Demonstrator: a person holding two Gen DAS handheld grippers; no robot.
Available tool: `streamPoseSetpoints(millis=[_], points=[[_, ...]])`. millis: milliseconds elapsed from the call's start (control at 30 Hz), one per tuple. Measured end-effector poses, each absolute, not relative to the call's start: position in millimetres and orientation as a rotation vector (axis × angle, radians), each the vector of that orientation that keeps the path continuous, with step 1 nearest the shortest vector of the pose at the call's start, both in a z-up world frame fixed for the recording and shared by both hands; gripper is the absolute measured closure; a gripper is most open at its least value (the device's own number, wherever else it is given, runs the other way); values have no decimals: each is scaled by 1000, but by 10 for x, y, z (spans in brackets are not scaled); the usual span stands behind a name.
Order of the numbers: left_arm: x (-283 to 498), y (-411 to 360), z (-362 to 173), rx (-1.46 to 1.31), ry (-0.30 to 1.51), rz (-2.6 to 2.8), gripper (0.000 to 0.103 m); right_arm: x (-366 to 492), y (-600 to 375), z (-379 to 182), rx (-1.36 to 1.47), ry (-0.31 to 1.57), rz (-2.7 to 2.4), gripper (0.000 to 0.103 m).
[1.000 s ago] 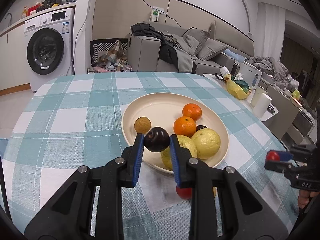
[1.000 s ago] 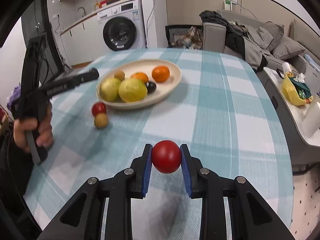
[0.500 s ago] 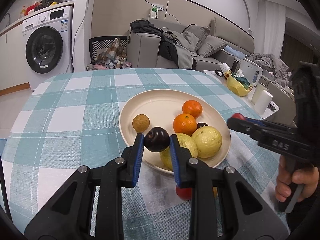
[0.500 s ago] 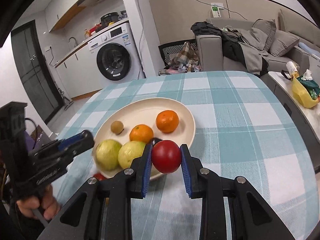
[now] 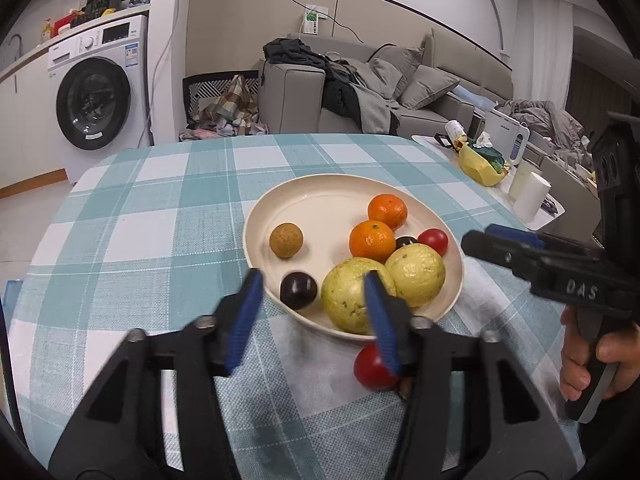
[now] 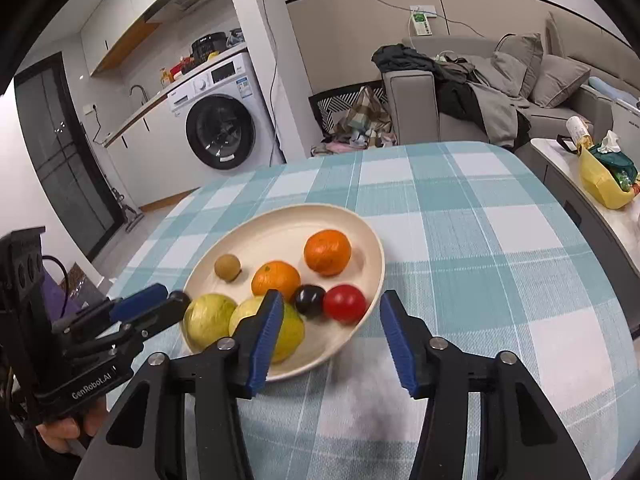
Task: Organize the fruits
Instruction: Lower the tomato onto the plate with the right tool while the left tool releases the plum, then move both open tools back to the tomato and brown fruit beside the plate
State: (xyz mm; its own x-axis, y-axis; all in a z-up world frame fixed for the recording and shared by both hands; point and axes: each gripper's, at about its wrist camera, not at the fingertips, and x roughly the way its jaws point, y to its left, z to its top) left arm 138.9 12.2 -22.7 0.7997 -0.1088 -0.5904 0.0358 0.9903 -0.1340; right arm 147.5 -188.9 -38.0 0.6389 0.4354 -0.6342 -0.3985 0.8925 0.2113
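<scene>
A cream plate (image 5: 320,196) (image 6: 280,232) on the checked table holds two oranges (image 5: 372,240), two yellow-green guavas (image 5: 416,268), a small brown fruit (image 5: 285,240), a dark plum (image 5: 298,290) near its front rim and a red tomato (image 5: 433,240) (image 6: 345,303) at its right side. My left gripper (image 5: 312,312) is open and empty, just behind the plum. My right gripper (image 6: 330,336) is open and empty, just behind the tomato. Another red fruit (image 5: 372,366) lies on the cloth in front of the plate, partly hidden by my left finger.
The table (image 5: 160,216) has a teal and white checked cloth. A side table at the right holds a yellow bag (image 5: 478,164) and white cups (image 5: 530,196). A washing machine (image 5: 96,96) and a sofa (image 5: 360,92) stand beyond.
Both grippers have opened. The left let the dark plum go onto the plate's front. The right let the red tomato go onto the plate's right side.
</scene>
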Motion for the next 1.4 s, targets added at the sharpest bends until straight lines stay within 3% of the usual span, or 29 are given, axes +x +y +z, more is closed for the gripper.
streamPoseSetpoints(millis=[67,100,300,433,1400], points=[[1303,132,-194,-118,616,-61,21,1415,-1874,-395,33,745,473,27],[1254,137,-173,-120,605,-58,19,1381,-1867,-400,23,745,477,17],[1071,112,-176,-109,614,-39,10,1199,-1830,-386,-11,720,499,4],[980,66,-163,-97,603,-34,2,1147,-1795,-371,-20,723,521,2],[896,19,-208,-110,658,-53,1,1056,-1617,-460,-165,806,542,1]])
